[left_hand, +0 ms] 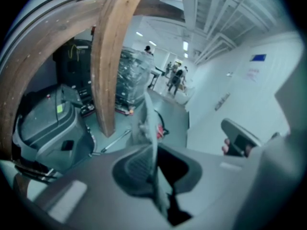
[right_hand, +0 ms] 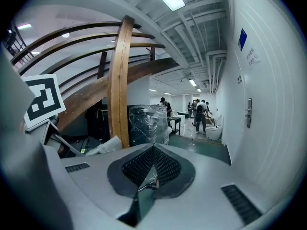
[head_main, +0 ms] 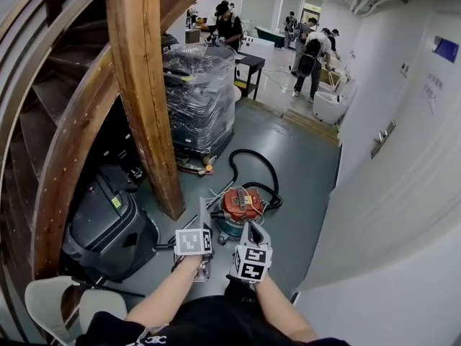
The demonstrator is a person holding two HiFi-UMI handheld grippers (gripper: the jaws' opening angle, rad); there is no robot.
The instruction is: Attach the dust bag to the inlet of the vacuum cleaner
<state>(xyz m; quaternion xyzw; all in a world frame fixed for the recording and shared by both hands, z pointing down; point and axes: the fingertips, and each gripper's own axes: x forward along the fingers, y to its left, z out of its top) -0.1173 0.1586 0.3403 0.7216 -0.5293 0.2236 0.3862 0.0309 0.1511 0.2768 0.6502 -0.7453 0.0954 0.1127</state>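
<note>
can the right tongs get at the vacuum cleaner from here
Probably yes: the vacuum cleaner sits just ahead of the right tongs, with nothing visible between them.

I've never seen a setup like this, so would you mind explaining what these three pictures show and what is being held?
There is no robot here: a person carries two handheld two-jaw grippers. The head view comes from a camera on the person's head, looking down. The other two cameras ride on the grippers and look along their jaws. On the grey floor stands a vacuum cleaner with an orange-red top and a black hose, near a wooden beam and a plastic-wrapped pallet. The left gripper is shut on what looks like the dust bag, a thin grey sheet seen edge-on. The right gripper is shut and holds nothing.
</note>
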